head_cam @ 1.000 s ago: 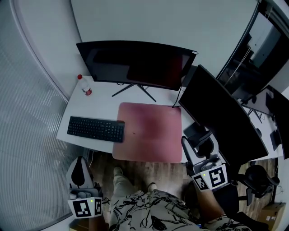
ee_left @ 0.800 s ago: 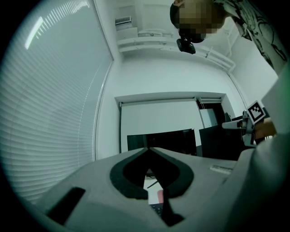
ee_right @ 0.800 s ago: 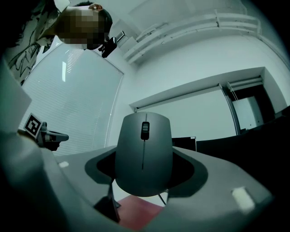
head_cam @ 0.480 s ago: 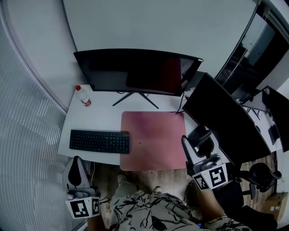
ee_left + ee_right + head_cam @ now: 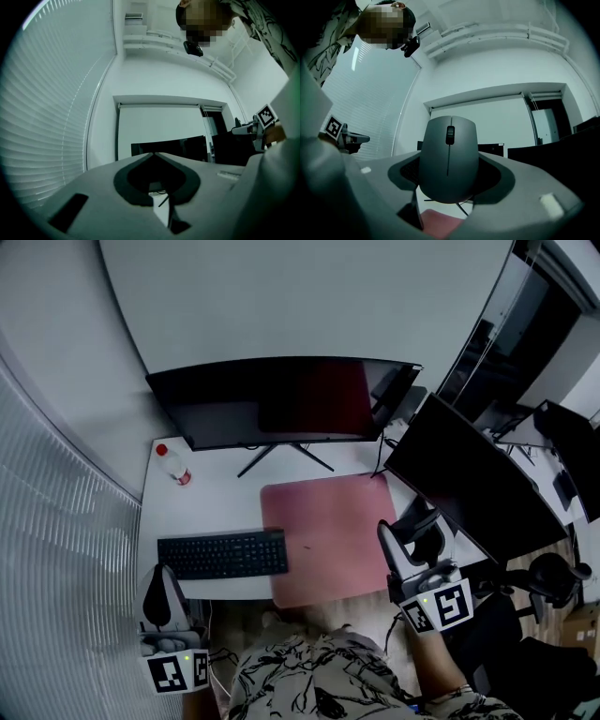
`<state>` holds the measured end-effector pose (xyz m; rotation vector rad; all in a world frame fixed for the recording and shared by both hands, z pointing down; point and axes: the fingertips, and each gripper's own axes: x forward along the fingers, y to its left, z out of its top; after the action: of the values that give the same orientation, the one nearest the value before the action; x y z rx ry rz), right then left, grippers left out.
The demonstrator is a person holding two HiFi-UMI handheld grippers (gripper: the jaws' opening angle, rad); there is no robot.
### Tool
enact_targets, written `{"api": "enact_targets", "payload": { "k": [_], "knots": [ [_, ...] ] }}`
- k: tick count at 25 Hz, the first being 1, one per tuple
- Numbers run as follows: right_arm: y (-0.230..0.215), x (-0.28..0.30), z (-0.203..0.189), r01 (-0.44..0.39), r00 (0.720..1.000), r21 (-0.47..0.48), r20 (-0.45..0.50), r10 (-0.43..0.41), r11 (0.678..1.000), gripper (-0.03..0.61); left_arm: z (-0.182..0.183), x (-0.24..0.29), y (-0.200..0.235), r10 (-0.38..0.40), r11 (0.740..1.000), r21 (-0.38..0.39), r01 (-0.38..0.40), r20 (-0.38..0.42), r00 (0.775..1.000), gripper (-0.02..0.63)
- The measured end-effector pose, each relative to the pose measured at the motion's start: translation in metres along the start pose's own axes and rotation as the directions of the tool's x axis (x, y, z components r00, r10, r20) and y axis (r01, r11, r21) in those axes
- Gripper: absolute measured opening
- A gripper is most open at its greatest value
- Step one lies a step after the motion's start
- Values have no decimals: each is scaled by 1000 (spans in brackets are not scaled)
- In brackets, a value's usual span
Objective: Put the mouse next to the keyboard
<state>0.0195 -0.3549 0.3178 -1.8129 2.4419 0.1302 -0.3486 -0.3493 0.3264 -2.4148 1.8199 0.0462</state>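
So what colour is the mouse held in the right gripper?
Plain grey mouse with a darker scroll wheel; the right gripper view shows it best.

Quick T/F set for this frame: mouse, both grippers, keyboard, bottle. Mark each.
1. The right hand-held gripper holds the mouse. True.
2. The mouse lies on the pink mat. False: it is between the right gripper's jaws, off the desk.
3. The keyboard sits at the mat's left edge. True.
4. The left hand-held gripper grips the bottle. False: its jaws are shut on nothing; the bottle stands at the desk's back left.
5. The curved monitor is lit. False: its screen is dark.
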Motion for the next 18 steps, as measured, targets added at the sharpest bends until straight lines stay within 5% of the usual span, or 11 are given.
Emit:
{"api": "enact_targets", "payload": {
  "k": [11,18],
  "knots": [
    [22,5,-18,102,993,2,-64,-102,995,310,-5,34,24,-127,992,-30,126,-17,992,-5],
    [10,14,-49,80,989,11,-128,-78,997,311,-21,47,16,-109,993,-41,108,-31,994,-5]
  ]
}}
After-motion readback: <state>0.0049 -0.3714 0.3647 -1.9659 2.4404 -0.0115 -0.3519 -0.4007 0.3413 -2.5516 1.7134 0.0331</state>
